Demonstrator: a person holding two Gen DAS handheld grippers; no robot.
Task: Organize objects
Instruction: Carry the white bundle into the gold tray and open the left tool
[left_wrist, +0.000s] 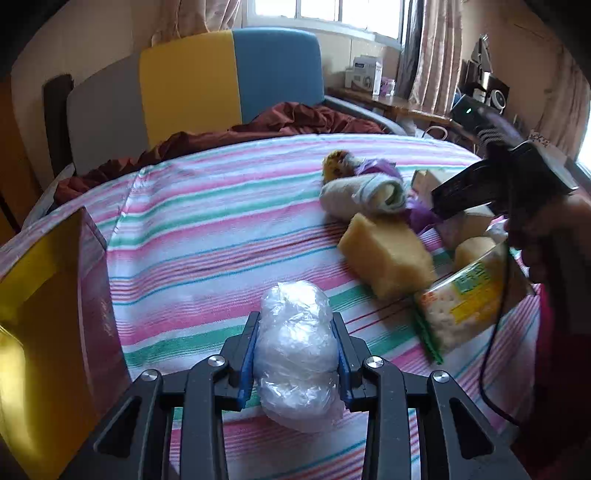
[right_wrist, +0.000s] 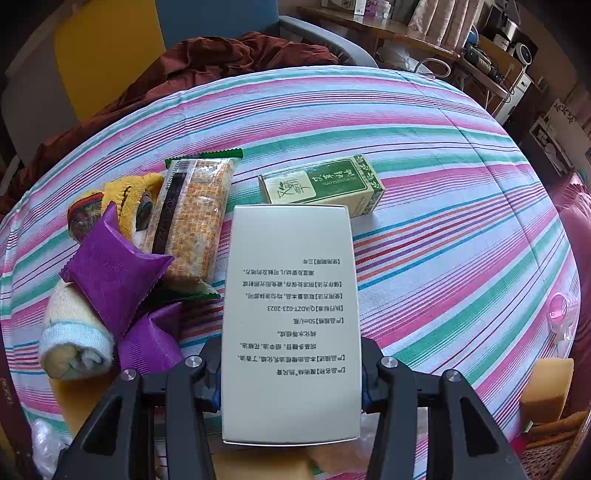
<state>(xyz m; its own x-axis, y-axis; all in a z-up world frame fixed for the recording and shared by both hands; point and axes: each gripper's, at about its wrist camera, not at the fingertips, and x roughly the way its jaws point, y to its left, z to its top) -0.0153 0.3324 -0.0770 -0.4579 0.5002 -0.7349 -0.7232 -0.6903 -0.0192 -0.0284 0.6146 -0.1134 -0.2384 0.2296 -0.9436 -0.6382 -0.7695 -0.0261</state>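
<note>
Left claw (left_wrist: 297, 354) is clamping narrowly on a plastic-wrapped bundle (left_wrist: 295, 354); right claw (right_wrist: 291, 373) is gripping a grey box (right_wrist: 291, 314).

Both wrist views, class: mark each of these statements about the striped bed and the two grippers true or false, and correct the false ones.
1. The left gripper is clamped on a crumpled clear plastic bag. True.
2. The right gripper is empty. False: its jaws grip a white box printed with text.
3. A green box lies flat on the striped sheet beyond the white box. True.
4. The purple sachet lies alone, far from everything else. False: it rests on a rolled towel, beside a cracker packet.
5. A yellow sponge lies on the bed. True.
</note>
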